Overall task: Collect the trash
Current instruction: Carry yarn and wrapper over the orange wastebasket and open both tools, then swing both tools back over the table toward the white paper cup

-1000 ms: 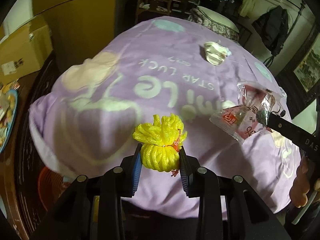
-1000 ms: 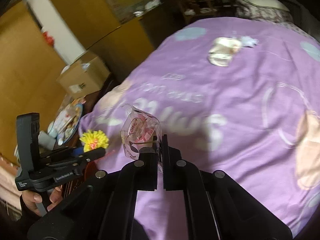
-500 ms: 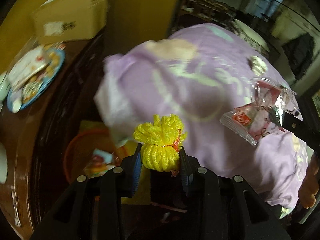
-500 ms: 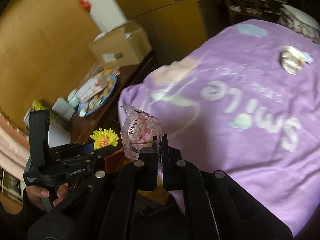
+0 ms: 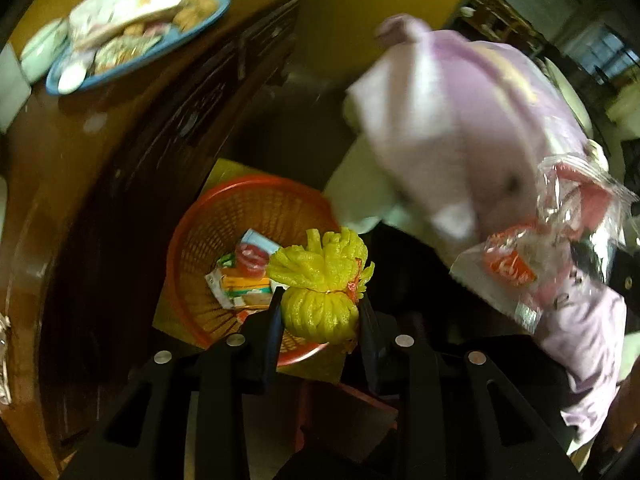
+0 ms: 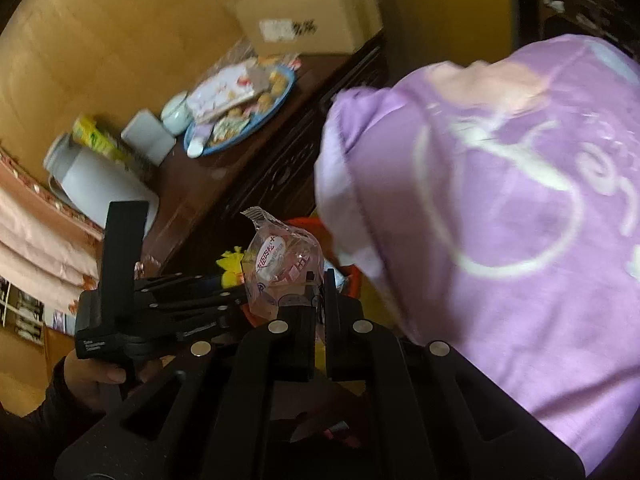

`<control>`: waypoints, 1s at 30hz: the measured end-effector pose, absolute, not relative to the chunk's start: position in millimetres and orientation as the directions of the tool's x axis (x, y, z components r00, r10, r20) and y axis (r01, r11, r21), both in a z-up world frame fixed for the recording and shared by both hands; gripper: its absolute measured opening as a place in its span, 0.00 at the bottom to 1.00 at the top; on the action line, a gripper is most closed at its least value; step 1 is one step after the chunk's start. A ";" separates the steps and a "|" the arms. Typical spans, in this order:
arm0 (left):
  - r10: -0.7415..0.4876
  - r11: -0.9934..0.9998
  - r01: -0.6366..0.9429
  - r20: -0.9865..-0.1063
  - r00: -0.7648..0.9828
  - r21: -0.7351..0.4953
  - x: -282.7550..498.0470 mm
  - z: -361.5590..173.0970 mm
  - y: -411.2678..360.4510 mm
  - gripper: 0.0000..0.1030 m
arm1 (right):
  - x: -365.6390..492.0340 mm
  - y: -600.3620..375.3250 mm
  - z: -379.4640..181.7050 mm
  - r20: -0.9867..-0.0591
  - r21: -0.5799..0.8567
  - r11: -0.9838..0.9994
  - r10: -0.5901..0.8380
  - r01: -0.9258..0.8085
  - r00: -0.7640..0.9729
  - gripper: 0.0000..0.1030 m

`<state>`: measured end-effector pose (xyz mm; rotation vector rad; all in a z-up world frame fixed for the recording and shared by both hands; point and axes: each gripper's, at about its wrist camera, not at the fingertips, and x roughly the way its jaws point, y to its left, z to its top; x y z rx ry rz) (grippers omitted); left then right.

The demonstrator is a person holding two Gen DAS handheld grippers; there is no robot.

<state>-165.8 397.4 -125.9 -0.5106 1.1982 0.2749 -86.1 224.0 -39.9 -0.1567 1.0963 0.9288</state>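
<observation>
While your left tool (image 5: 320, 312) points steeply down, it grips a yellow foam net bundle (image 5: 320, 284) tied at the middle, pinched between both fingers. Directly beneath it sits a round red mesh basket (image 5: 208, 236) on the floor, with a few crumpled snack packets (image 5: 244, 276) lying in its bottom. Your right tool (image 6: 318, 300) has its fingers pressed nearly together on the edge of a clear plastic snack wrapper (image 6: 280, 268) with pink and red print; the writing on it is too blurred to read. In the left wrist view that same wrapper (image 5: 552, 256) hangs at the right, off to the side of the basket.

To the right of the basket, the corner of a bed under a lilac blanket (image 6: 500, 200) with pale curling shapes overhangs and hides part of the basket's rim from the right wrist view. To the left stands a dark carved wooden counter (image 6: 208, 176). On it sit a blue plate (image 6: 276, 108) heaped with snacks and packets, a white lidded bowl (image 6: 176, 112), a grey flask (image 6: 96, 176), a small white box (image 6: 148, 136) and a cardboard box (image 6: 308, 12) with a white shipping label, unreadable. A hand (image 6: 96, 376) in a dark sleeve holds the left tool's handle, which carries small white lettering too fine to make out.
</observation>
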 end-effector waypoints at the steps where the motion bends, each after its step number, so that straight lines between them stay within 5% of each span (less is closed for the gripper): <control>1: -0.065 0.848 -0.476 -0.938 0.342 -0.232 -166.3 -133.1 402.6 0.33 | -87.5 234.5 -48.1 -0.825 0.312 0.625 0.552 -0.716 0.123 0.04; 13: -0.082 0.803 -0.555 -0.963 0.257 -0.217 -174.5 -191.0 449.5 0.34 | -86.5 302.4 -112.1 -0.894 0.272 0.597 0.446 -0.754 0.031 0.08; 15: -0.091 0.799 -0.559 -0.964 0.249 -0.220 -173.8 -194.8 451.8 0.44 | -84.4 311.0 -118.0 -0.897 0.266 0.599 0.440 -0.755 0.033 0.09; 16: -0.082 0.799 -0.565 -0.968 0.238 -0.207 -175.2 -197.4 453.9 0.58 | -82.3 315.3 -120.7 -0.899 0.261 0.598 0.436 -0.758 0.034 0.11; 19: -0.035 0.800 -0.576 -0.971 0.238 -0.170 -179.4 -195.8 457.3 0.70 | -82.5 326.3 -123.2 -0.897 0.263 0.580 0.440 -0.771 0.025 0.31; 22: -0.029 0.792 -0.587 -0.971 0.238 -0.168 -183.8 -195.1 462.4 0.70 | -83.0 327.1 -119.5 -0.888 0.252 0.581 0.457 -0.774 0.054 0.48; 30: -0.007 0.788 -0.598 -0.972 0.233 -0.149 -183.8 -186.8 460.9 0.70 | -78.7 309.0 -106.7 -0.870 0.295 0.586 0.491 -0.755 0.042 0.53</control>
